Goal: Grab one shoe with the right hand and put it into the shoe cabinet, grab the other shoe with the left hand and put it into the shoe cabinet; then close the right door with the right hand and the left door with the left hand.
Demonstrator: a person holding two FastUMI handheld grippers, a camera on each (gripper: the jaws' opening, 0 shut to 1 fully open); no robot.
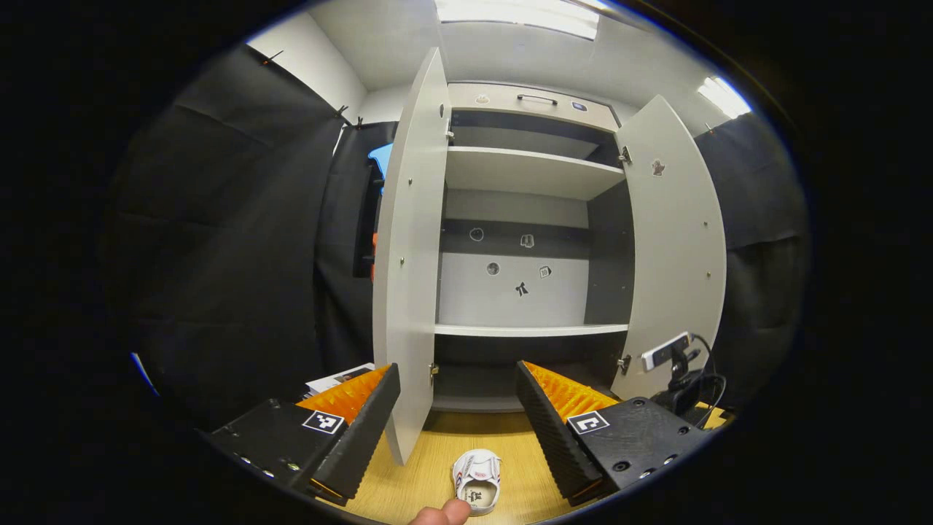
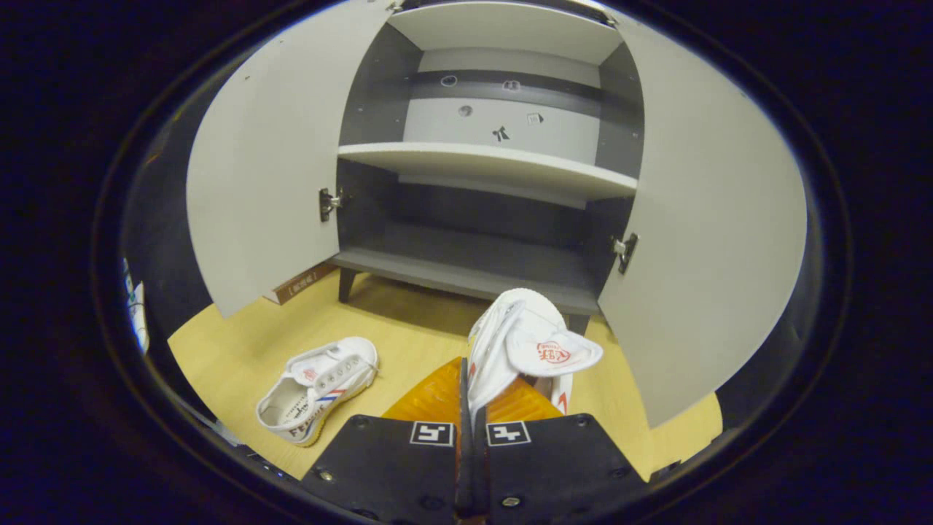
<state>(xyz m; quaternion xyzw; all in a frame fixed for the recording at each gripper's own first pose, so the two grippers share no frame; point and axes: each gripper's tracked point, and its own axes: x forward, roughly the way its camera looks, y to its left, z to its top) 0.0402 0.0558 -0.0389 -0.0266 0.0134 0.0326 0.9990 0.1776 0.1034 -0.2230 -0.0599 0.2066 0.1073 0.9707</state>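
Note:
In the right gripper view, my right gripper [image 2: 466, 375] is shut on the side of a white shoe [image 2: 536, 328] and holds it off the floor, in front of the shoe cabinet's bottom compartment [image 2: 466, 266]. The other white shoe [image 2: 317, 386], with red and blue stripes, lies on the wooden floor to the left. The left gripper view shows my left gripper [image 1: 458, 372] open, held back from the cabinet [image 1: 525, 329], with a white shoe [image 1: 476, 481] on the floor below between its fingers. Both cabinet doors, left [image 1: 412, 255] and right [image 1: 674, 240], stand wide open.
The cabinet's shelves [image 1: 528, 171] are bare. A power strip [image 1: 667, 351] with cables sits by the right door. Papers [image 1: 339, 378] lie on the floor left of the left door. A brown box [image 2: 299, 283] lies beside the cabinet's leg. A fingertip [image 1: 441, 514] shows at the bottom edge.

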